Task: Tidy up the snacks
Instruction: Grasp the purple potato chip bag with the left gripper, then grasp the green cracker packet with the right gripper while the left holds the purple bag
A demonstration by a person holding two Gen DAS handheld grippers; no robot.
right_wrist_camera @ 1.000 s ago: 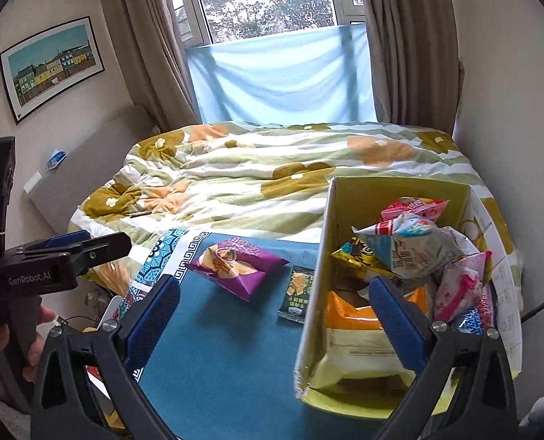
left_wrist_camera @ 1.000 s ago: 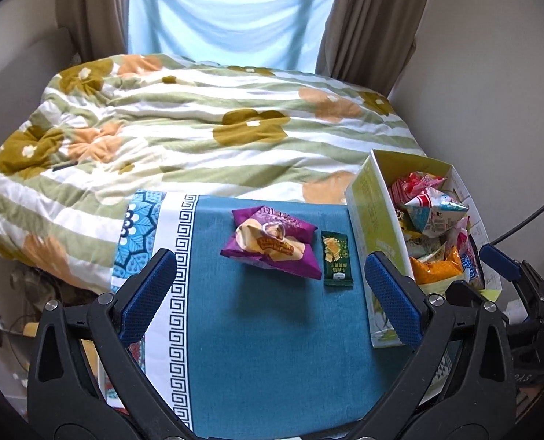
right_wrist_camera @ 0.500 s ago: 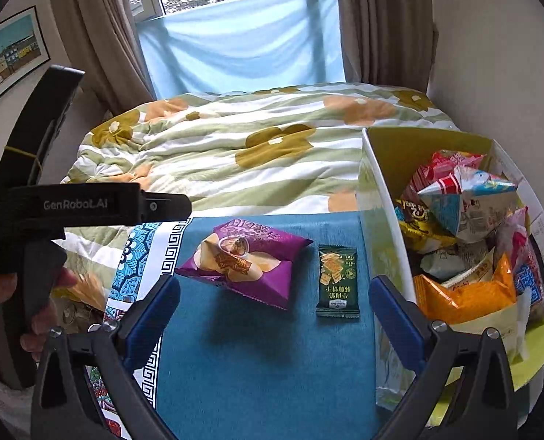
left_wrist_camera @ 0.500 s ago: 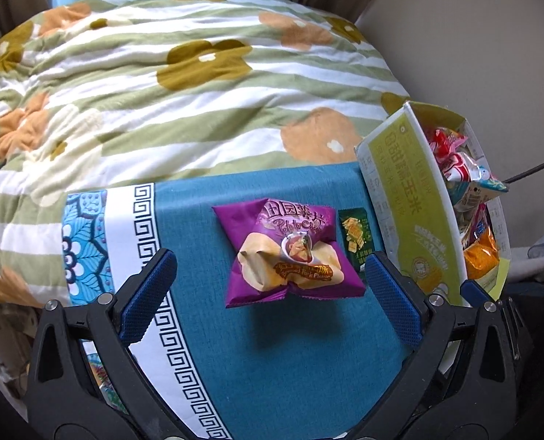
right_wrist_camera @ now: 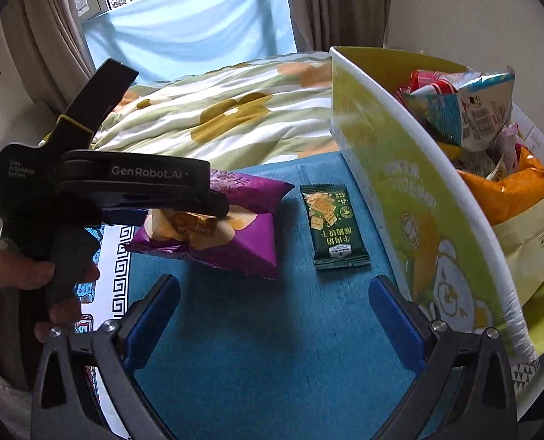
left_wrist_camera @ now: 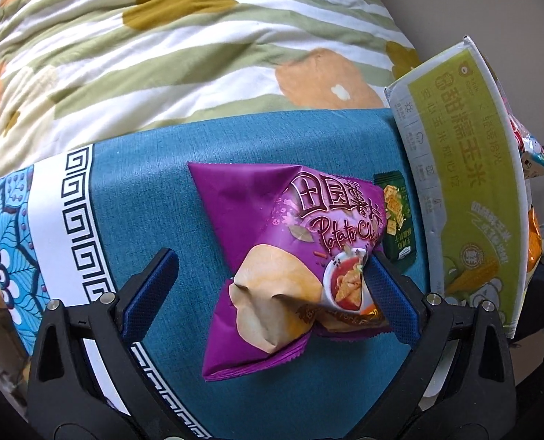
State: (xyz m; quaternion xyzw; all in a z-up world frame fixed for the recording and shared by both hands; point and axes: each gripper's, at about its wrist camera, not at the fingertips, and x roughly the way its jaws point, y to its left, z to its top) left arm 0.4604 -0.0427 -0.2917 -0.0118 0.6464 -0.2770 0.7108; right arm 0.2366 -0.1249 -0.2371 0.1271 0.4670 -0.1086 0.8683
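Left wrist view, near to far: left gripper pointing steeply down over the blue cloth, jaws wide apart and closing, with the purple potato chip bag between them. One blue pad lies against the bag's edge nearest the carton; the other pad stands clear of the bag, so nothing is gripped. The bag rests on the cloth, just beside the green cracker packet, which lies between it and the yellow-green carton. Beyond the cloth, a floral striped quilt.

Right wrist view, near to far: right gripper with jaws wide apart and empty, above bare cloth on the near side of the packet. The carton's wall stands just beside this gripper; the carton is heaped with snack packs. On the far side of the chip bag from the carton, a hand holds the other gripper's handle. Quilt, pale blue sheet and curtains lie farthest.
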